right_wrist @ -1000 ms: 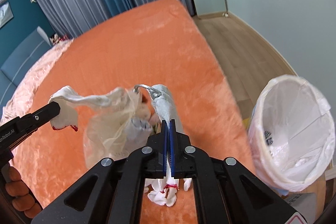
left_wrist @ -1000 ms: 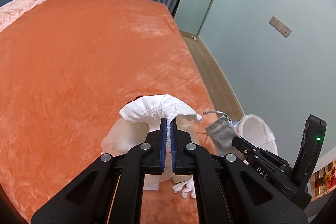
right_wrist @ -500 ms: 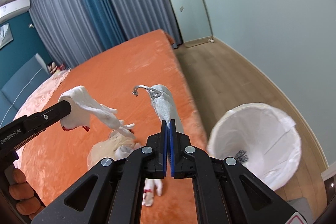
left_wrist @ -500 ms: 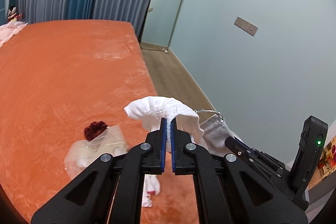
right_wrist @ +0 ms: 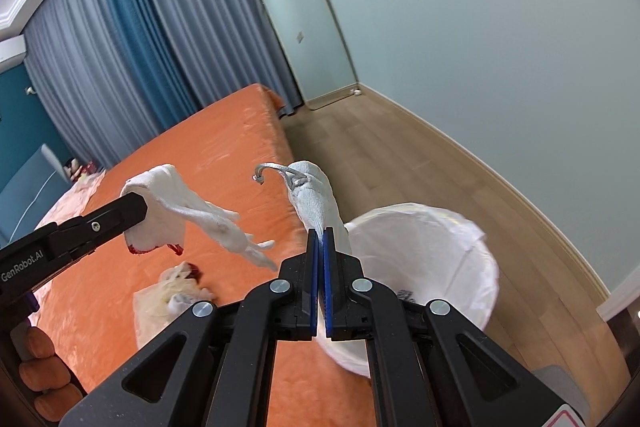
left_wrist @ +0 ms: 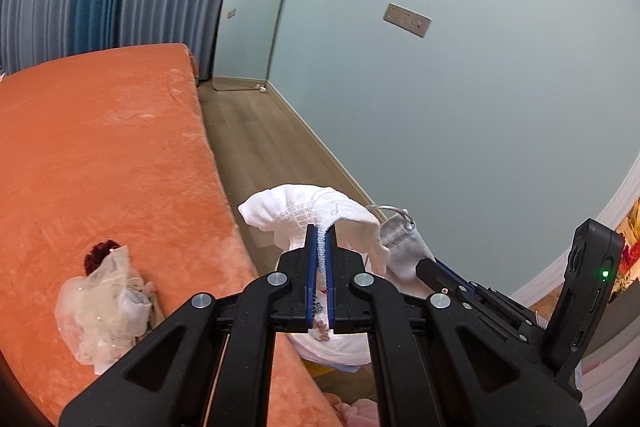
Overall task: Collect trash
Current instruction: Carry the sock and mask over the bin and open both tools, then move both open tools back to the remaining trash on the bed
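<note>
My left gripper is shut on a white knitted glove, held in the air past the bed's edge; the glove also shows in the right wrist view. My right gripper is shut on a grey drawstring pouch with a cord loop, held over the near rim of a white-lined trash bin. The pouch shows in the left wrist view, just right of the glove. A clear plastic bag with scraps lies on the orange bed.
A dark red scrunchie lies beside the plastic bag. Wooden floor runs between the bed and the pale green wall. A mirror leans on the far wall. Grey and blue curtains hang behind the bed.
Both grippers have lifted and swung right, off the bed toward the bin, each still holding its item. The plastic bag stays on the bed.
</note>
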Motion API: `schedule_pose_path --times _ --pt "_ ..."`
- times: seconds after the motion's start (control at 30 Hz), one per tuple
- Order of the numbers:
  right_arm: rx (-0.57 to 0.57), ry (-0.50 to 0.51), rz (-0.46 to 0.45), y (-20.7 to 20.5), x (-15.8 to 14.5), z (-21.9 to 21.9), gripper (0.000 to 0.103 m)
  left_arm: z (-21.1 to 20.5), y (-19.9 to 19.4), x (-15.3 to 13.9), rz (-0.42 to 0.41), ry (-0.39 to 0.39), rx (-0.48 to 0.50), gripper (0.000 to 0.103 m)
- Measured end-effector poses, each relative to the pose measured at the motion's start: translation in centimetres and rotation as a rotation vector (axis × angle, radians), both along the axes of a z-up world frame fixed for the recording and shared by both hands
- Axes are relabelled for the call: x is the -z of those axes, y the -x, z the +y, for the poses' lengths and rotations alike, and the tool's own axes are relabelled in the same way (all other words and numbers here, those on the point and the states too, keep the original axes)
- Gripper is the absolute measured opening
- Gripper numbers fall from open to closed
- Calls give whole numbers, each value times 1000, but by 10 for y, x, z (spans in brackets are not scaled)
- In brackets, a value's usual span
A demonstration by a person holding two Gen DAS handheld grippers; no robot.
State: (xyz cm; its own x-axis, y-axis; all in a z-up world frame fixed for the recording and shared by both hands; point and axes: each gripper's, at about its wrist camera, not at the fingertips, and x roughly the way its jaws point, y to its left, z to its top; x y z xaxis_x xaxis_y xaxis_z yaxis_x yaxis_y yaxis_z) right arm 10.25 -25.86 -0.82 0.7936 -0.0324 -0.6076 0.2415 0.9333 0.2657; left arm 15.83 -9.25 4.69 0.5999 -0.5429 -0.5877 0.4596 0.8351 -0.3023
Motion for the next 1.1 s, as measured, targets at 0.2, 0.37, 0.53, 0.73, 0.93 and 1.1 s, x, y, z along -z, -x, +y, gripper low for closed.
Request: schedule_pose_path --times 0.2,0.37,0.53,0.73,0.93,1.1 --pt "40 -11 2 10 5 -24 2 -36 3 6 10 -17 48 3" --pt "61 -17 8 14 9 -37 2 -55 2 10 17 -27 80 4" --pt "73 -25 15 15 14 -43 2 -71 0 15 21 -35 100 4" --pt "83 -22 15 11 16 -39 10 -80 -6 19 28 -42 81 31" --pt "76 -18 18 11 16 -38 10 -75 -9 23 25 -52 48 43" --pt "68 -18 23 13 16 -37 11 -67 -9 26 30 -60 34 43"
